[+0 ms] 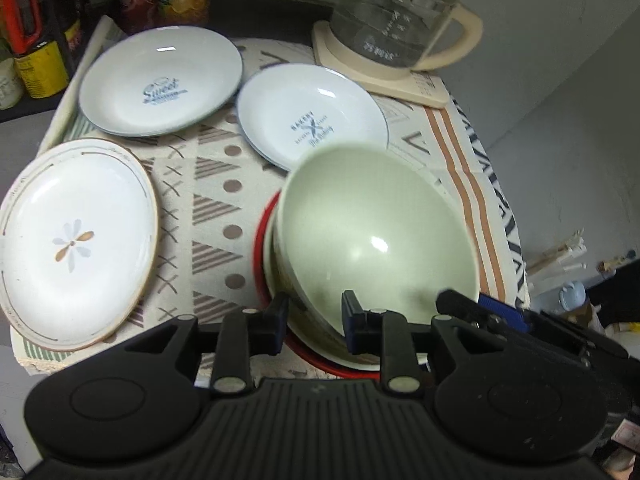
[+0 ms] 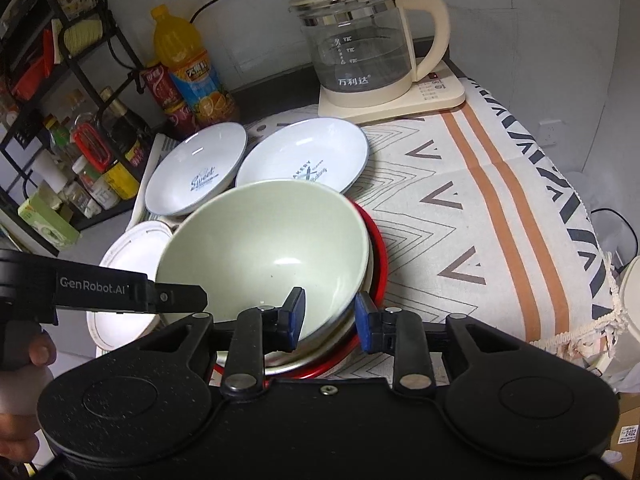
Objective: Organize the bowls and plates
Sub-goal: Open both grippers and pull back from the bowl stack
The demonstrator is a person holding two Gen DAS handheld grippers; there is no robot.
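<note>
Glazed pale-green ceramic bowl (image 2: 264, 252), nested in red-rimmed bowl (image 2: 378, 256), sits between right gripper (image 2: 330, 318) pads, rim straddled, narrow gap, contact unclear. Left gripper (image 1: 316, 322) likewise. Slippery, brittle; pinch rim. Beyond: white printed plates (image 1: 160, 80).

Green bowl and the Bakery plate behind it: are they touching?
Cannot tell. In both wrist views the green bowl overlaps the Bakery plate, hiding any gap or contact between them.

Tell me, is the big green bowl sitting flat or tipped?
Tipped. The green bowl leans in the red-rimmed dish, its far rim raised, with both grippers' jaws straddling its near rim.
</note>
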